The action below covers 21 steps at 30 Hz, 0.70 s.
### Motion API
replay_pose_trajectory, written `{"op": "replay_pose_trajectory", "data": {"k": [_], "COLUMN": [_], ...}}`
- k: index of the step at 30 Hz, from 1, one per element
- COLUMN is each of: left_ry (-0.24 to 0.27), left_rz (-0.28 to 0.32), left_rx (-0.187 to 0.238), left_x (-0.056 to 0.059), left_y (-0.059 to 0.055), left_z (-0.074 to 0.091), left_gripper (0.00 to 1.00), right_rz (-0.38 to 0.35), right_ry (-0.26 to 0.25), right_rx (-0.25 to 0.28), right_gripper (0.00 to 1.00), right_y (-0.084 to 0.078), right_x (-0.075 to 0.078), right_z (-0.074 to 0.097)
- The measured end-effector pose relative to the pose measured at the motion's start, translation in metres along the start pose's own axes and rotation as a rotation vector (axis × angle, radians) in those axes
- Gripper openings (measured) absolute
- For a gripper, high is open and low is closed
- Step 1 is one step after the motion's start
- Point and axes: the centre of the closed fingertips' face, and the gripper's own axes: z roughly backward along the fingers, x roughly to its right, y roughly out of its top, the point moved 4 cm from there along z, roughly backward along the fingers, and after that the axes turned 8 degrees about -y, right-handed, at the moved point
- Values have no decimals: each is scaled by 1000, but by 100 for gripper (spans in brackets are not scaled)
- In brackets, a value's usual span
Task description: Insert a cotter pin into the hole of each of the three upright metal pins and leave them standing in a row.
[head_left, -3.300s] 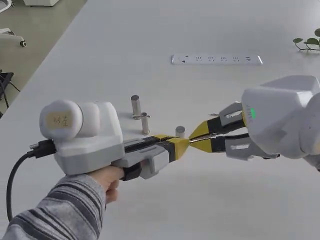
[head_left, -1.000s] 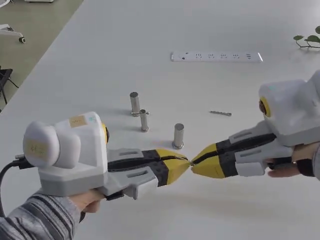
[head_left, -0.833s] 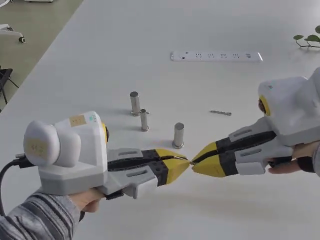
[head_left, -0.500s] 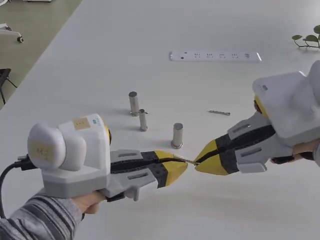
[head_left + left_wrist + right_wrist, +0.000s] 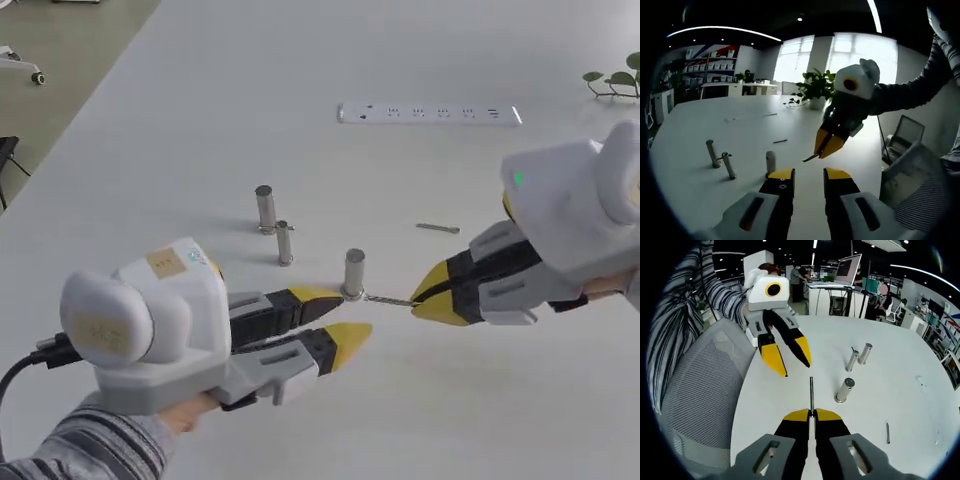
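The right tongs are pinched shut on a cotter pin that sticks out ahead of their tips, its free end just beside the foot of the near metal pin. The left tongs face them, spread wide and holding nothing. Beyond the left tongs two other metal pins stand on the bench. A spare cotter pin lies beyond the right tongs.

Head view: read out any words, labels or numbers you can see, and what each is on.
No text reads clearly.
Tan sticker on the left gripper body: faint marks, too blurred to read.
Smaller tan sticker on its top: too blurred.
Power strip: markings too small.
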Motion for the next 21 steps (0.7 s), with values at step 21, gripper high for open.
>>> {"op": "replay_pose_trajectory", "data": {"k": [21], "left_ry": [295], "left_rz": [-35], "left_rx": [13], "left_x": [-32], "left_y": [-6], "left_z": [-17], "left_gripper": [29], "right_rz": [55], "right_ry": [-62], "right_rx": [-107], "right_gripper": [0], "right_y": [-10], "right_x": [44], "right_z": [-12]}}
